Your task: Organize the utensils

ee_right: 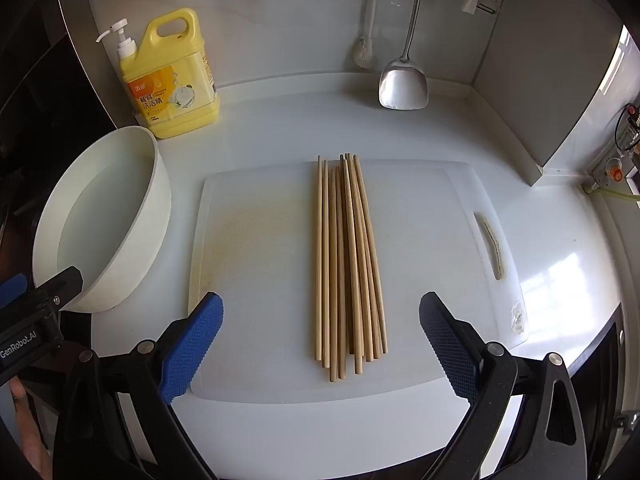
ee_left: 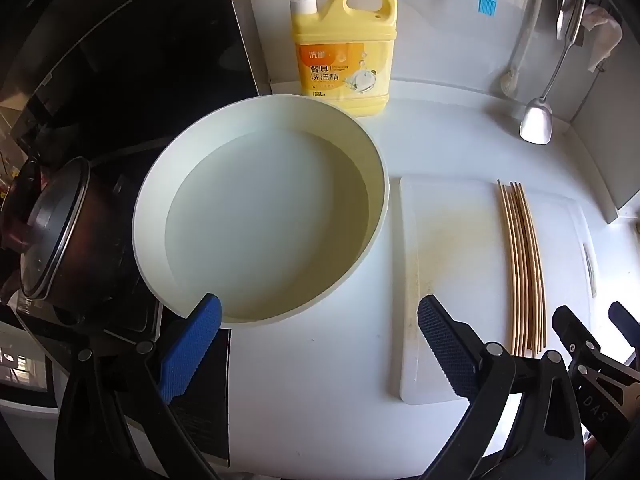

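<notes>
White counter (ee_right: 280, 128): nine chopsticks (ee_right: 348, 264), one bowl (ee_right: 160, 208).

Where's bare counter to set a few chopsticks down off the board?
Free: the counter strip behind the cutting board, between the detergent bottle and the spatula; also right of the board. On the board, left of the chopsticks, is bare. Crowded: the left, where the basin nearly meets the board.

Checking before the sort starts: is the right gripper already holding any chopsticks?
No: the right gripper is open, and the chopsticks lie loose on the cutting board.
</notes>
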